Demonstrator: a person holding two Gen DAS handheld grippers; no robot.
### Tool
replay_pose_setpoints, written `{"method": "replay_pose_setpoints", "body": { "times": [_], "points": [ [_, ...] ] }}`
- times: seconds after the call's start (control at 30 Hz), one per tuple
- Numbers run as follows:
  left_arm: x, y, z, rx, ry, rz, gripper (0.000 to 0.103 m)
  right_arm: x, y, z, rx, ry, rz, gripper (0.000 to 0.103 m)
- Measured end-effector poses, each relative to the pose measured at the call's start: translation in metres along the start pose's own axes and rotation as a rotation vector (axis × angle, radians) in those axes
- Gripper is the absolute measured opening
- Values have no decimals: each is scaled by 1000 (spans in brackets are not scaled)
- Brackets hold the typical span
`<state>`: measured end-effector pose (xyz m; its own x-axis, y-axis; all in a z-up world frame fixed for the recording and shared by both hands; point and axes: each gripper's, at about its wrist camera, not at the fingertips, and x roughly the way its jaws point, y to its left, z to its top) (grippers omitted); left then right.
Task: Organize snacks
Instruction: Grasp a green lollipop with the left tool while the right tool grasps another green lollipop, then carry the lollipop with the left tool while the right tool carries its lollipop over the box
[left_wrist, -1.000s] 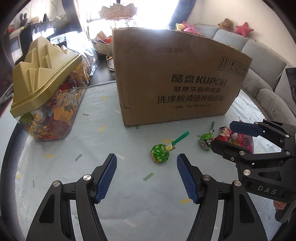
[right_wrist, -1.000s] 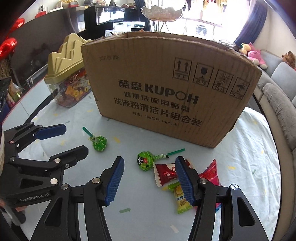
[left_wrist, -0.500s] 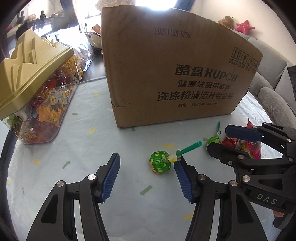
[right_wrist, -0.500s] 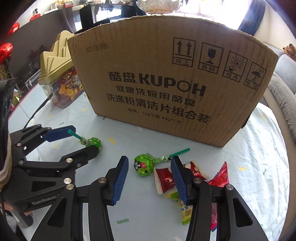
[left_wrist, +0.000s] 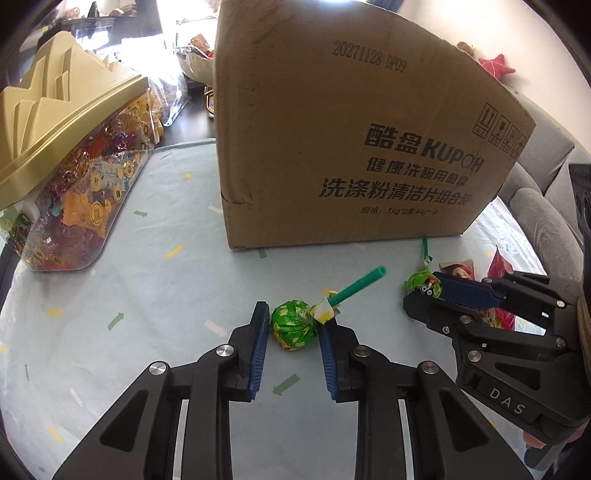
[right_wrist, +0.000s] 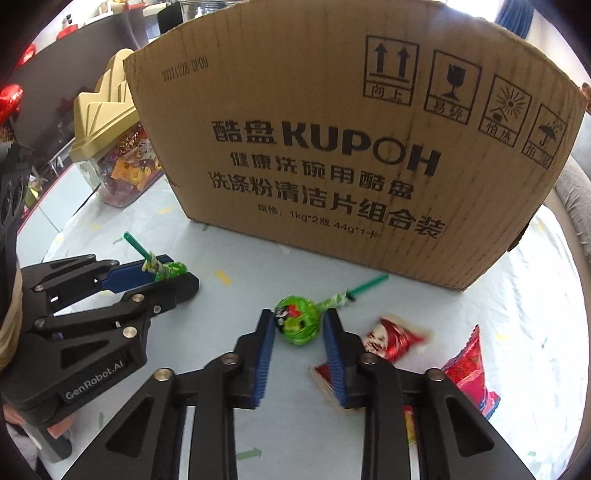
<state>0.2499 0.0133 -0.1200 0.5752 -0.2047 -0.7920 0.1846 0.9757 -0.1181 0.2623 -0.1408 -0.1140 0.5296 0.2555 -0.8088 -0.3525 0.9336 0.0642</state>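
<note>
Barely begun — left gripper (left_wrist: 293, 332) narrowly brackets a lollipop (left_wrist: 294, 328); right gripper (right_wrist: 298, 328) likewise brackets another lollipop (right_wrist: 296, 323); red packets (right_wrist: 467, 373) lie right of it, unsorted.

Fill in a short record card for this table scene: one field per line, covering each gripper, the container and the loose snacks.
left gripper: pads either side of a green lollipop, nearly closed on it
right gripper: pads either side of a second green lollipop
cardboard box: upright behind both lollipops
red snack packets: loose on the cloth by the right gripper
candy jar: gold lid, left of box
</note>
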Motion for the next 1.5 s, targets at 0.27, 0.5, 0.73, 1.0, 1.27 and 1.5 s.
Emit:
{"method": "replay_pose_setpoints", "body": {
  "times": [0.27, 0.5, 0.73, 1.0, 1.27, 1.5],
  "points": [
    [-16, -3, -6, -16, -21, 9, 27, -7, -2, -6, 14, -19, 8, 26],
    [-35, -11, -10, 2, -55, 23, 27, -18, 0, -14, 17, -40, 8, 26],
    [-59, -16, -12, -9, -87, 10, 27, -44, 3, -18, 11, -85, 12, 26],
    [-93, -25, -9, -14, -151, 9, 27, -78, 6, -18, 2, -153, 11, 26],
    [-132, -37, 3, -6, -232, -1, 27, -121, 7, -8, -2, -256, 15, 26],
    [-168, -47, 16, 21, -323, -13, 27, -156, 7, 1, -23, -344, 9, 26]
  ]
}}
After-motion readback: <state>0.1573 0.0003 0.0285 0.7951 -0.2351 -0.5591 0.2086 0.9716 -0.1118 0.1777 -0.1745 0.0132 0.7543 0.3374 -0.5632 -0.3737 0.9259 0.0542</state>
